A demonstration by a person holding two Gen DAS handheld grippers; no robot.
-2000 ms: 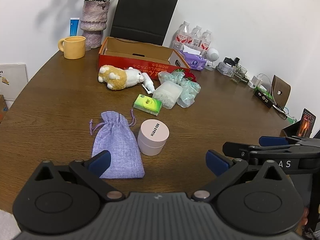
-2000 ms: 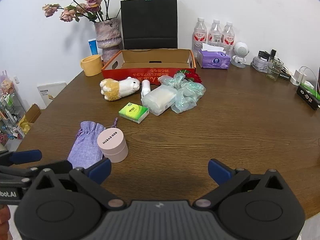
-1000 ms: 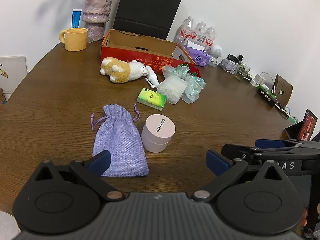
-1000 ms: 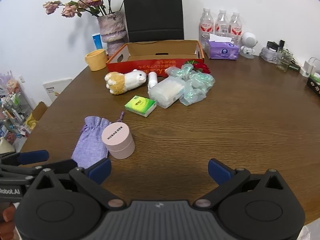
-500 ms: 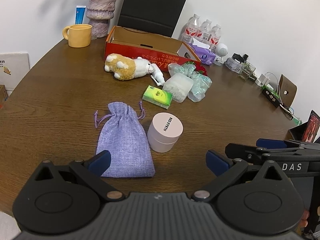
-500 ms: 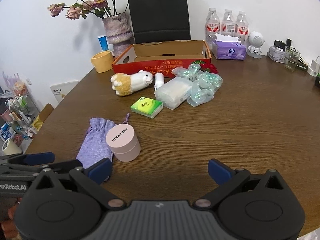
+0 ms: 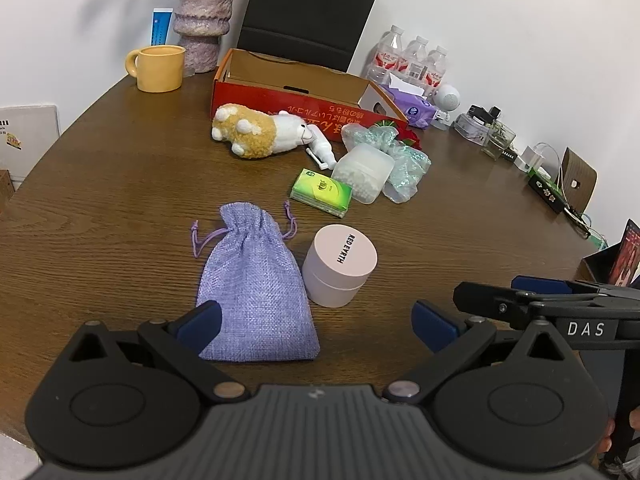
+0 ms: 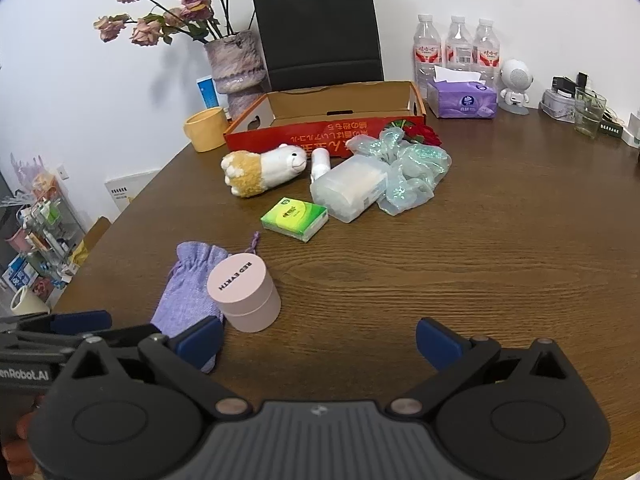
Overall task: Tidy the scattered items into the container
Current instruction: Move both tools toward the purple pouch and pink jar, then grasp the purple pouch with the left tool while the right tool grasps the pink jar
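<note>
Left wrist view: released left hand-held gripper hovers over purple pouch, lower centre; next, grasp it for the red box.

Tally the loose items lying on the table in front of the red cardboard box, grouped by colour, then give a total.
Purple fabric drawstring pouch: 1
Pink round jar: 1
Green tissue packet: 1
White: plush alpaca, small bottle, translucent plastic box: 3
Iridescent cellophane wrap: 1
Total: 7
</note>
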